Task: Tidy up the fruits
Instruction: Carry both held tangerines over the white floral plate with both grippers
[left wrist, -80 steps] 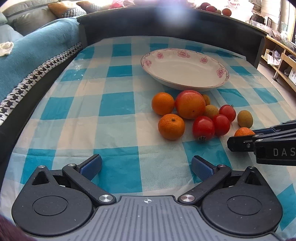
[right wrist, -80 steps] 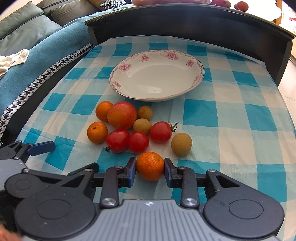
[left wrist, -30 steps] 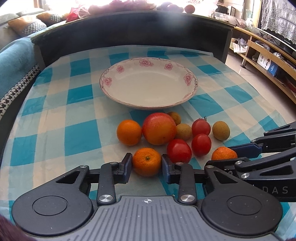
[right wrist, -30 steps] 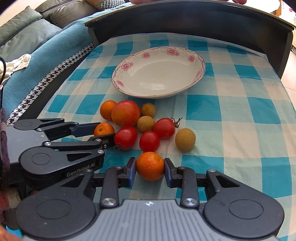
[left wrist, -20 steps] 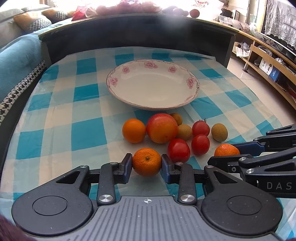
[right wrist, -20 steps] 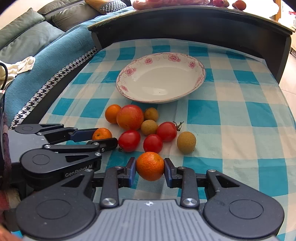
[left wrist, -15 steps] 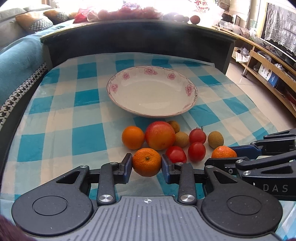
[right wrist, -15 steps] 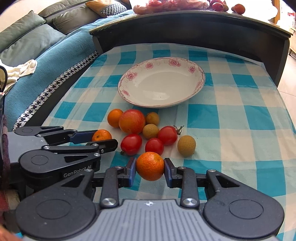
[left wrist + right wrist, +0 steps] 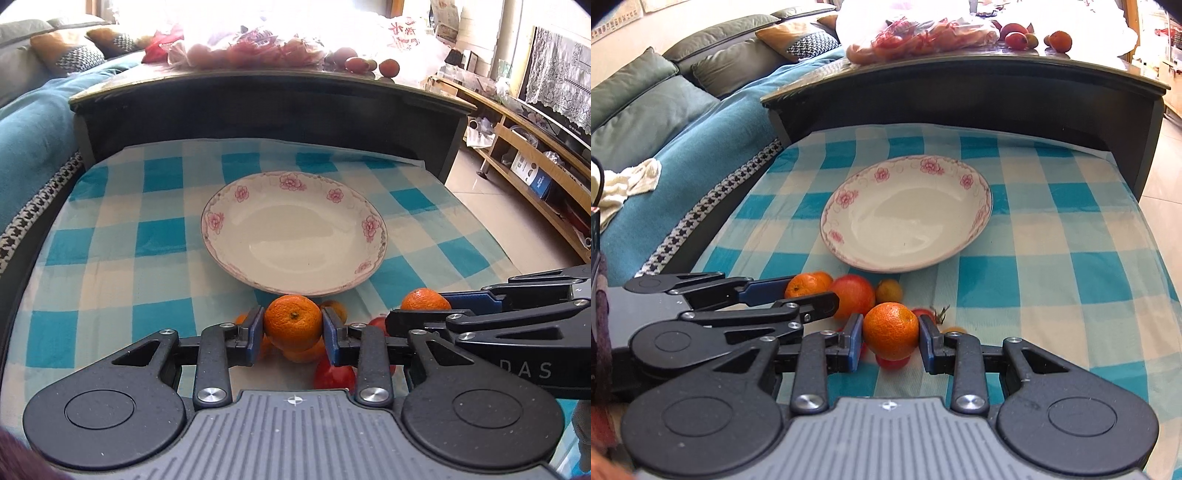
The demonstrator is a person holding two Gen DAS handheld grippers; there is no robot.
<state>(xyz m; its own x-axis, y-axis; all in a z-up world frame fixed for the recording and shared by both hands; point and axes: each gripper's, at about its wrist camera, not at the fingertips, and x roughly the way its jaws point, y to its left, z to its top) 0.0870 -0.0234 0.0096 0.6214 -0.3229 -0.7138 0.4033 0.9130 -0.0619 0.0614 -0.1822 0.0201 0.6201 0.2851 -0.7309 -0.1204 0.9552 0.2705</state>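
Note:
My left gripper (image 9: 293, 328) is shut on a mandarin (image 9: 292, 325) and holds it above the fruit pile, just short of the flowered white plate (image 9: 295, 230). My right gripper (image 9: 891, 332) is shut on another mandarin (image 9: 891, 328), also raised above the pile. In the left wrist view the right gripper's mandarin (image 9: 424, 300) shows at the right. In the right wrist view the left gripper's mandarin (image 9: 805, 286) shows at the left. A large red-orange fruit (image 9: 853, 293), a small brown fruit (image 9: 889, 291) and red tomatoes (image 9: 334, 374) lie on the cloth below, partly hidden. The plate (image 9: 908, 214) is empty.
The blue-and-white checked cloth (image 9: 110, 258) covers the low table. A dark raised table edge (image 9: 258, 99) stands behind the plate, with bagged fruit (image 9: 251, 48) on top. A teal sofa (image 9: 683, 147) runs along the left. A wooden shelf (image 9: 535, 177) stands at the right.
Both grippers have lifted their mandarins off the cloth and moved forward toward the plate. The loose fruit now sits under and behind the fingers.

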